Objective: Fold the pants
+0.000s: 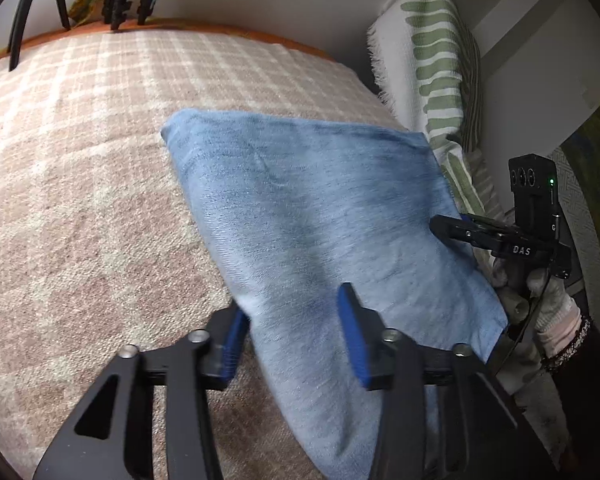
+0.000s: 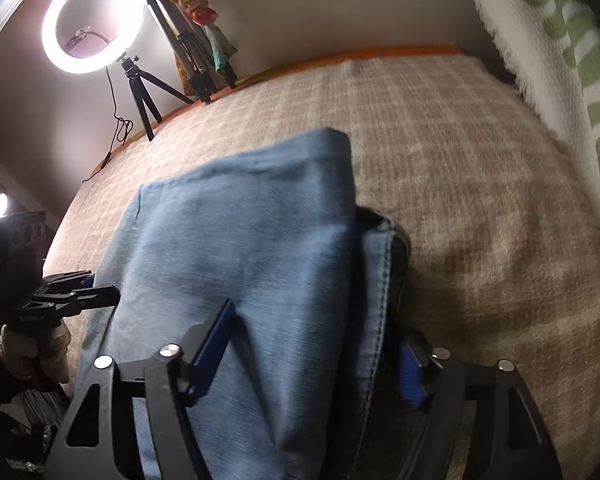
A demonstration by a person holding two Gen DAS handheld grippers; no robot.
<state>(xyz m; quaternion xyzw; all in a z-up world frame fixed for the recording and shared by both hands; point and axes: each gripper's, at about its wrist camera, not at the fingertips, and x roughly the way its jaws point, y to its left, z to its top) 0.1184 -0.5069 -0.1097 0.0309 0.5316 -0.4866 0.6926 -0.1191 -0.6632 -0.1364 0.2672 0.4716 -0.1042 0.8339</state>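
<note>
One bed (image 1: 80,160) under a checked blanket carries one folded pair of blue pants (image 1: 320,220). Two grippers, left gripper (image 1: 296,332) and right gripper (image 2: 316,344), straddle its near edge, fingers apart. Only the right view shows one ring light (image 2: 94,26).

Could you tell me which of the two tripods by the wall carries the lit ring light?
The short tripod carries the ring light; the taller tripod beside it stands folded.

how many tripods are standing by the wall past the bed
2. A small black tripod holds the lit white ring light at the left. A taller black and silver tripod leans on the wall to its right, draped with colourful cloth. Others may be out of view.
</note>
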